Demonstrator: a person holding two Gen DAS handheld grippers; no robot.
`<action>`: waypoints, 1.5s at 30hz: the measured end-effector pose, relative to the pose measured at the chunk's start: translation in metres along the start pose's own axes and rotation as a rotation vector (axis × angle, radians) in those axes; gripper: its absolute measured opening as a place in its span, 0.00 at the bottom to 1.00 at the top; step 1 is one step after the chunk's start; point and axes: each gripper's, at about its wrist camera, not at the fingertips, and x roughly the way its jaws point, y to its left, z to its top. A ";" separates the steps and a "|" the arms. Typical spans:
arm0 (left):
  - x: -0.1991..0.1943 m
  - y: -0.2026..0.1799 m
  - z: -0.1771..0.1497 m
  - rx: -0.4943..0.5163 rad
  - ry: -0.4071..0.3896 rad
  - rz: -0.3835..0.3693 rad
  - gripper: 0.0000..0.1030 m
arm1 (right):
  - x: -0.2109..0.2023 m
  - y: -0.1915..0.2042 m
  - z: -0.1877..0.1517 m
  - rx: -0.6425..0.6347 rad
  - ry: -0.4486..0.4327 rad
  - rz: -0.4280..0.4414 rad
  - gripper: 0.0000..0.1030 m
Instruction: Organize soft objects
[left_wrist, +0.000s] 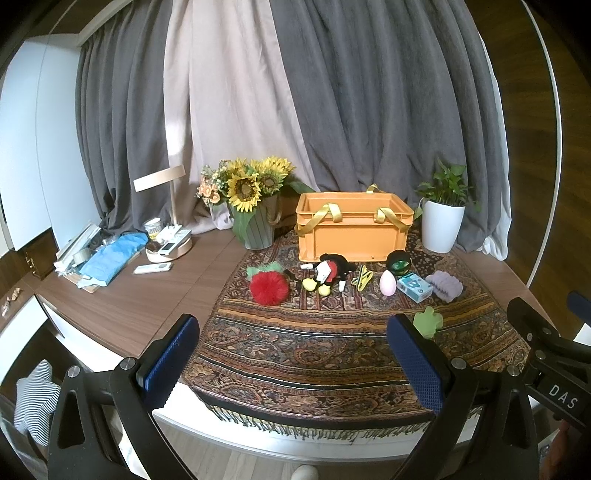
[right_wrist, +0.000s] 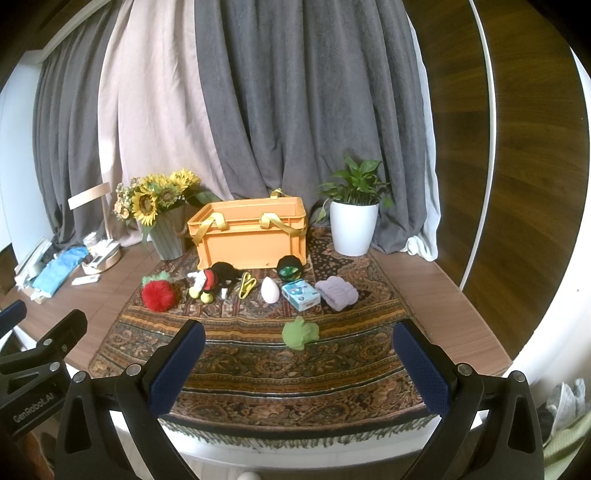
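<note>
Both grippers — left gripper and right gripper — hang empty with fingers wide apart; the small green plush may slip from a shallow pinch before reaching the orange crate.

Left claw spread wide and empty, right claw likewise, side by side

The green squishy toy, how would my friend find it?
Start at the orange crate on the patterned cloth. A row of toys lies before it; the green squishy toy sits alone, nearer the front edge. It is the only light green, lumpy thing.
</note>
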 end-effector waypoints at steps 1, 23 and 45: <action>0.000 0.000 0.000 -0.001 0.000 0.001 1.00 | 0.000 0.000 0.000 0.000 -0.001 -0.001 1.00; 0.009 0.001 -0.007 0.005 0.022 -0.022 1.00 | 0.007 0.003 -0.006 0.005 0.000 -0.008 1.00; 0.107 0.001 0.017 0.110 0.091 -0.093 1.00 | 0.094 0.017 -0.008 0.108 0.122 -0.084 1.00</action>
